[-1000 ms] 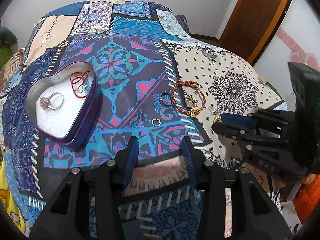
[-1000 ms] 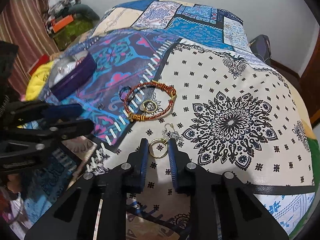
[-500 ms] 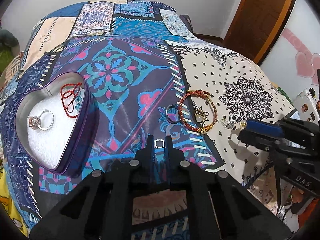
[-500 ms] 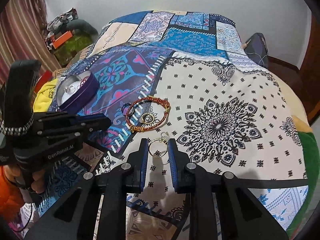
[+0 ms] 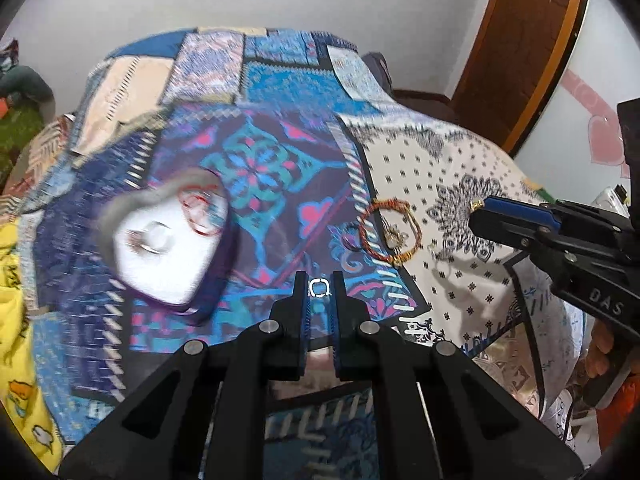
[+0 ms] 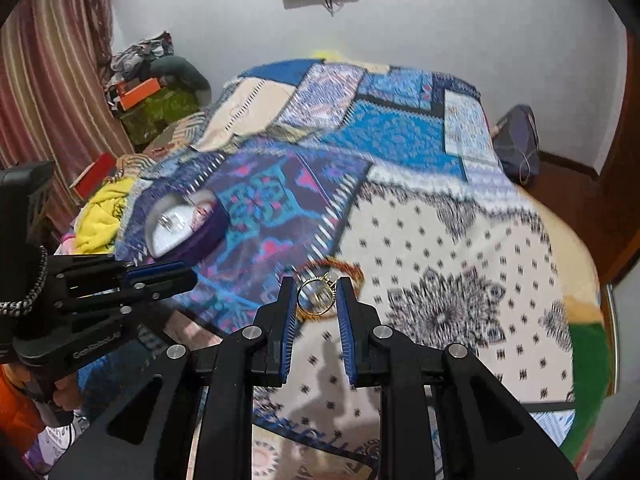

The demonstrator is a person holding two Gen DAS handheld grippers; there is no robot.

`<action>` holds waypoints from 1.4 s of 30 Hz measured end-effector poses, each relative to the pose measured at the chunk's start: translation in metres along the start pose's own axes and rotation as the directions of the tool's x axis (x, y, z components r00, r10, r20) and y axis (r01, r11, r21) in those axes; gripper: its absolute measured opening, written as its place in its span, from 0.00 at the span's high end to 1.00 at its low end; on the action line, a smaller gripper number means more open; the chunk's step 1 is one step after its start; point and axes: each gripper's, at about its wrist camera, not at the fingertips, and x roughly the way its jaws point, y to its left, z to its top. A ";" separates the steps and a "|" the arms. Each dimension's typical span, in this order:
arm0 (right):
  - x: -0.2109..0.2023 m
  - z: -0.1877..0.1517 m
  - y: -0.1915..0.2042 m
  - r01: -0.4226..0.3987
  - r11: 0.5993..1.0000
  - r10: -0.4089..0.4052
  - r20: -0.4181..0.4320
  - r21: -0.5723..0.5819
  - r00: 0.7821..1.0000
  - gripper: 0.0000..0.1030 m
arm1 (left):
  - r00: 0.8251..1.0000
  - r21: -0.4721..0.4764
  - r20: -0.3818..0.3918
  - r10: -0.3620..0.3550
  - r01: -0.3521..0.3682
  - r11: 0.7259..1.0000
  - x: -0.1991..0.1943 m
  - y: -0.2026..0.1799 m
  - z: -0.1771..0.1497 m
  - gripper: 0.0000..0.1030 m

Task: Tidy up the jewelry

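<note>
Both claws have risen from the bed, the left claw point(image 5: 319, 280) clenched on a small silver ring point(image 5: 319, 288), the right claw point(image 6: 317, 292) grasping a gold earring point(image 6: 314, 298), and either piece could slip from so light a pinch before reaching the heart-shaped tin point(image 5: 132, 284).

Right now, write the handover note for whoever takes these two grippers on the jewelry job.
Left gripper: shut on a small silver ring, lifted clear of the bedspread.
Right gripper: shut on a gold hoop earring, also off the bed.
Heart-shaped tin: open on the blue patchwork, to the left gripper's left.
Done: a silver ring and a red piece already lie in the tin.
Left: drop both held pieces in, then fetch the red-and-gold bracelet and the small pendant-like piece inside its loop.
</note>
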 end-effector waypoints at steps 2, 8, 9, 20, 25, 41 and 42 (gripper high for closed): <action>-0.003 0.007 0.006 -0.008 1.000 0.008 0.020 -0.011 1.000 0.83 | 0.999 -0.008 0.032 0.014 -0.014 1.000 -0.015 0.006 0.001 0.92; -0.010 0.029 0.033 -0.044 0.998 0.048 0.081 -0.050 0.996 0.82 | 0.990 -0.024 0.124 0.060 -0.058 0.998 -0.055 0.021 0.009 0.92; -0.010 0.033 0.037 -0.052 0.997 0.056 0.088 -0.054 0.995 0.82 | 0.989 -0.026 0.134 0.066 -0.063 0.998 -0.059 0.022 0.011 0.92; 0.007 0.055 0.076 -0.128 0.988 0.137 0.117 -0.084 0.984 0.82 | 0.968 -0.069 0.229 0.105 -0.092 0.993 -0.098 0.058 0.020 0.92; 0.028 0.057 0.090 -0.156 0.983 0.164 0.084 -0.097 0.983 0.82 | 0.968 -0.099 0.222 0.113 -0.093 0.991 -0.090 0.077 0.017 0.92; 0.091 0.058 0.093 -0.200 0.978 0.196 -0.059 -0.058 0.979 0.82 | 0.994 -0.105 0.105 0.036 -0.025 0.994 -0.030 0.090 0.004 0.92; 0.094 0.059 0.093 -0.204 0.977 0.201 -0.066 -0.053 0.977 0.82 | 0.994 -0.103 0.103 0.032 -0.021 0.994 -0.028 0.090 0.005 0.92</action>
